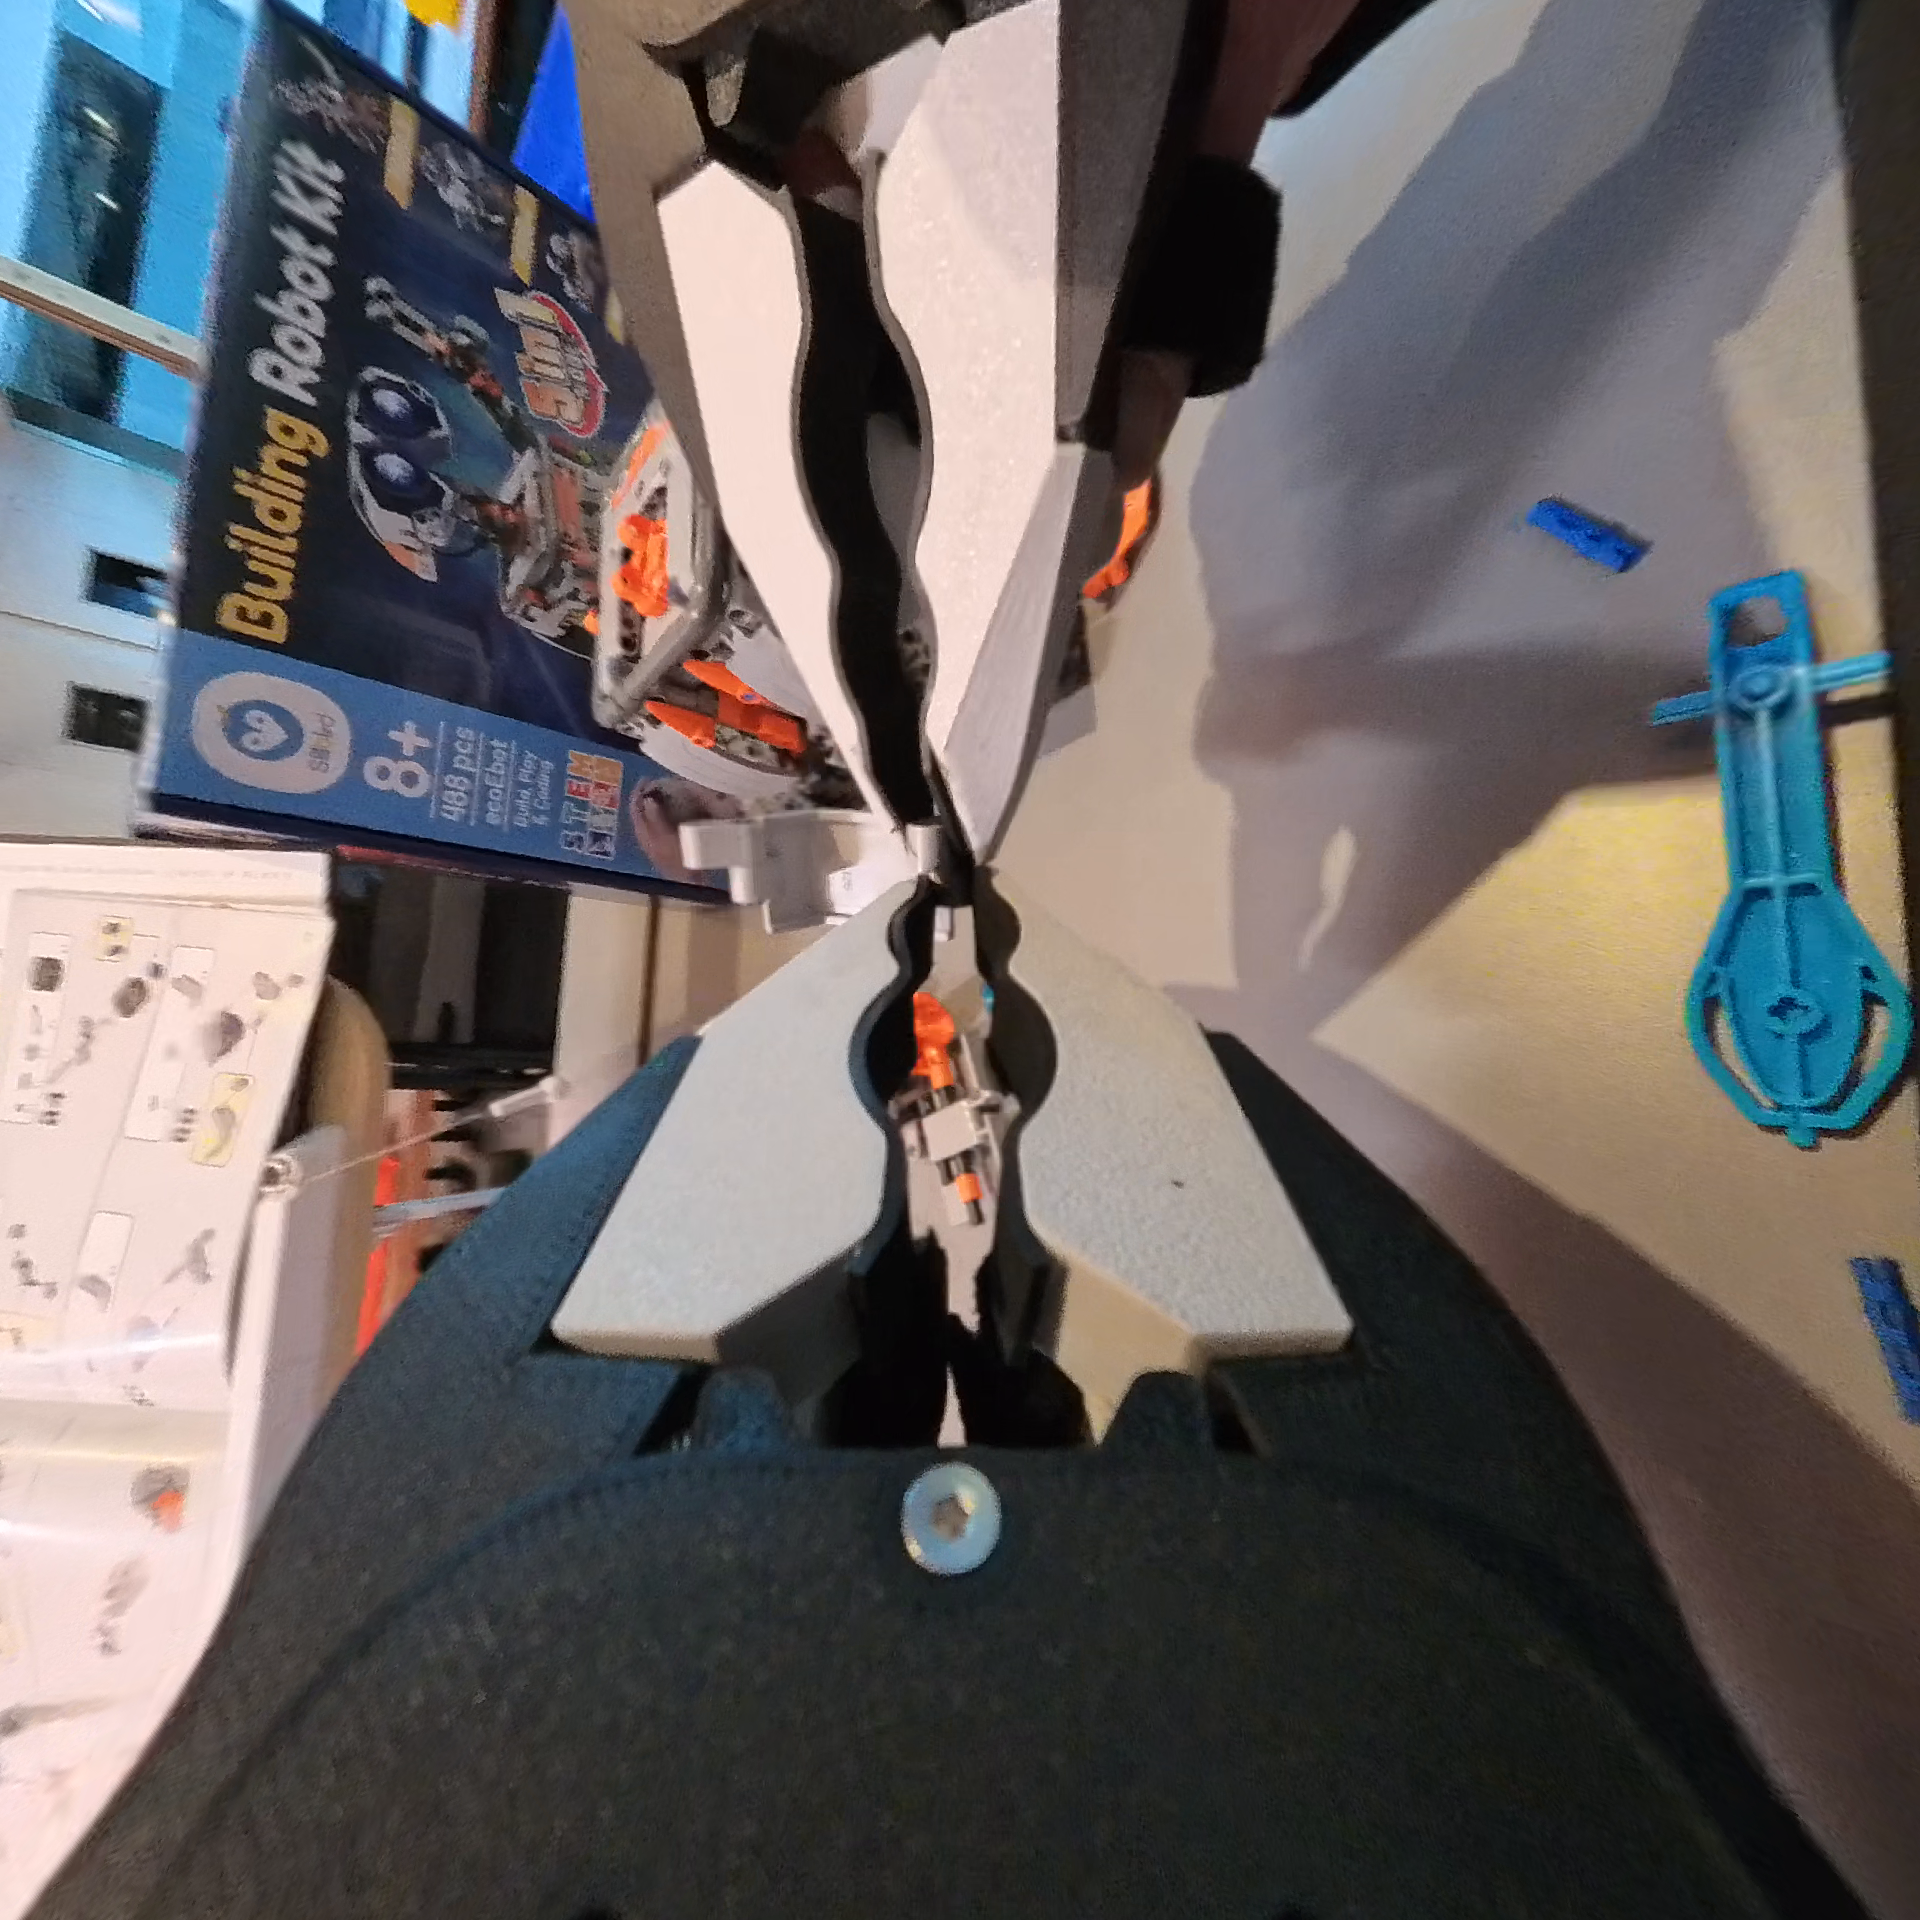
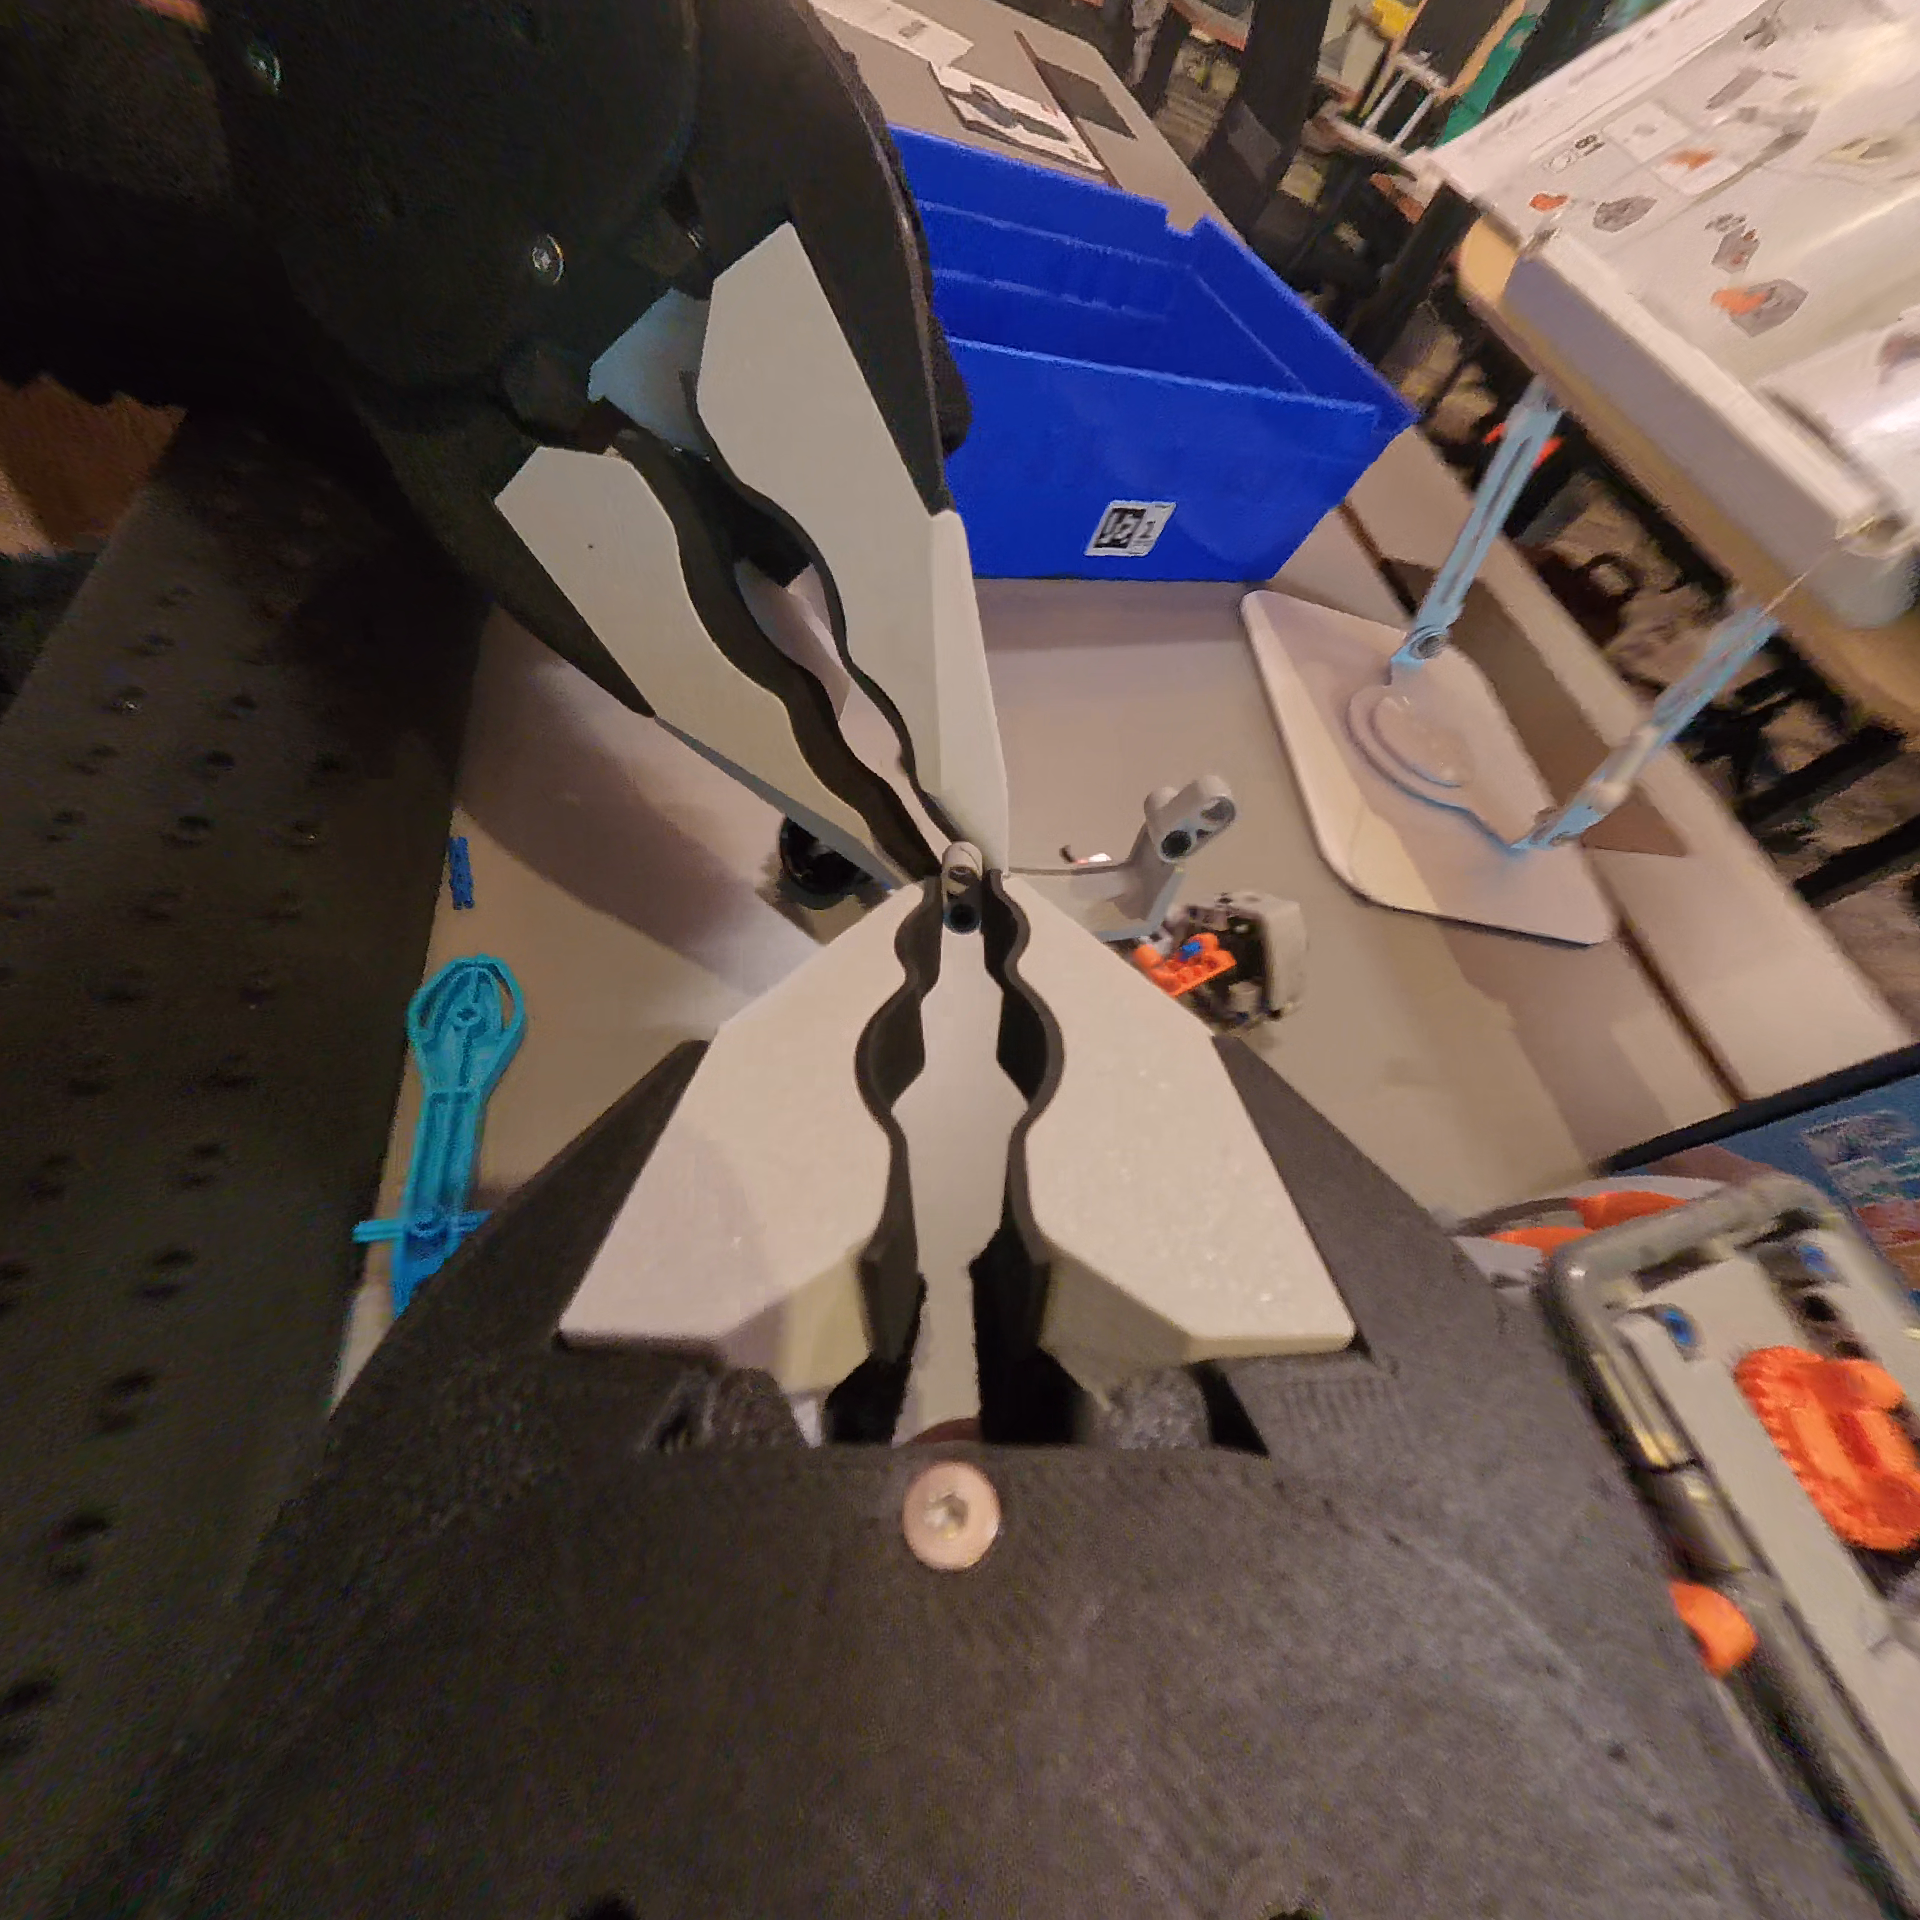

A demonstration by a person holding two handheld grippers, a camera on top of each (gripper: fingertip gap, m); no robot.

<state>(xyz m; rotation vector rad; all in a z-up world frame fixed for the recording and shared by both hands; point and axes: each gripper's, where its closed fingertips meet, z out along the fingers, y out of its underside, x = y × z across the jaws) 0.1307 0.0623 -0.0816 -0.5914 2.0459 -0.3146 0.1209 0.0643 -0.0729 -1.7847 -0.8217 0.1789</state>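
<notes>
Two grippers are met tip to tip over the pale table point(image 2: 1091, 665). A small grey connector piece point(image 2: 961, 883) is pinched by the left gripper point(image 2: 940, 847) and the right gripper point(image 2: 961, 914), both clenched on it. A teal plastic tool point(image 2: 452, 1101) is seen at left, a blue bin point(image 2: 1122, 416) behind, and a grey-and-orange assembly point(image 2: 1216, 945) at right.

You worked at a pale tabletop point(image 2: 1091, 665) under warm light that threw soft grey shadows across it. To your left ran a dark perforated board point(image 2: 187, 831), its holes in even rows. Behind the table stood a blue bin point(image 2: 1164, 457) with dividers inside, and farther back a second table point(image 2: 1039, 62) carried papers. Dark furniture legs point(image 2: 1268, 114) crowded the far floor, too blurred to sort out. In the left wrist view, blue panels point(image 1: 73, 197) and a pale wall point(image 1: 73, 520) with small dark openings stood beyond a box.
</notes>
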